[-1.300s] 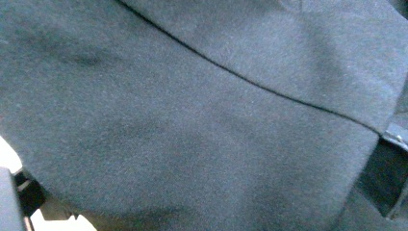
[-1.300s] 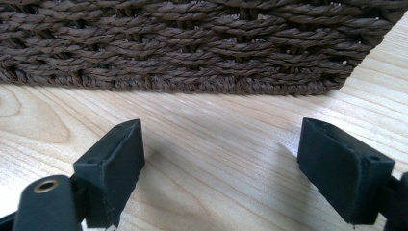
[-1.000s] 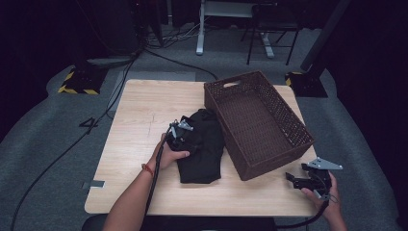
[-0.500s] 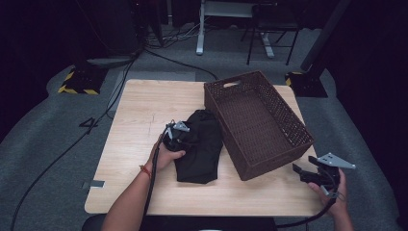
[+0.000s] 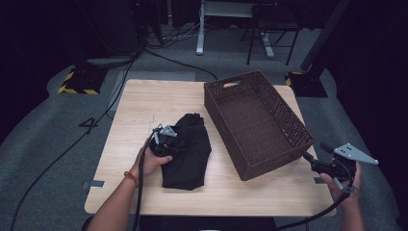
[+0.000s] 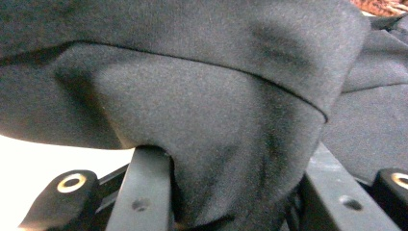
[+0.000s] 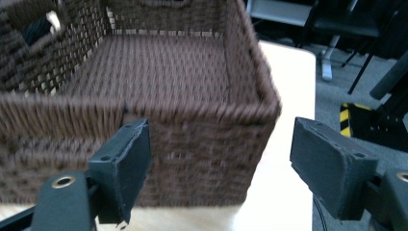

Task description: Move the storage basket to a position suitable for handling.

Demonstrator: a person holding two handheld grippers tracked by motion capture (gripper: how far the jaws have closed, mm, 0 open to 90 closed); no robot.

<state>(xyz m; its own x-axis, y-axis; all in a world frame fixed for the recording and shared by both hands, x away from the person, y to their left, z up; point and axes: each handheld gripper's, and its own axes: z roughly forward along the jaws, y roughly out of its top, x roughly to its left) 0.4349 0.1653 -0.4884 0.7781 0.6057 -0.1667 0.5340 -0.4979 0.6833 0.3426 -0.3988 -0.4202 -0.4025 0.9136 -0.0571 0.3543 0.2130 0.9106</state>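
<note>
A black cloth (image 5: 190, 151) lies crumpled on the wooden table (image 5: 144, 103), left of a brown wicker basket (image 5: 272, 163). My left gripper (image 5: 165, 138) rests on the cloth's left edge. In the left gripper view its jaws stand wide apart, with a thick fold of the cloth (image 6: 192, 96) bulging between them and draped over them (image 6: 235, 149). My right gripper (image 5: 315, 153) hovers beyond the table's right edge, just off the basket's near right corner. It is open and holds nothing (image 7: 219, 144), facing the basket's woven wall (image 7: 192, 139). Nothing lies in the basket.
The basket sits at an angle on the table's right half, with handle slots in its end walls. Bare wood lies behind and left of the cloth. Grey carpet, trailing cables (image 5: 72, 144) and chair legs (image 5: 269, 48) surround the table.
My right gripper has drifted right and slightly away, past the table's edge. The left gripper and the cloth have shifted a little toward the near left.
</note>
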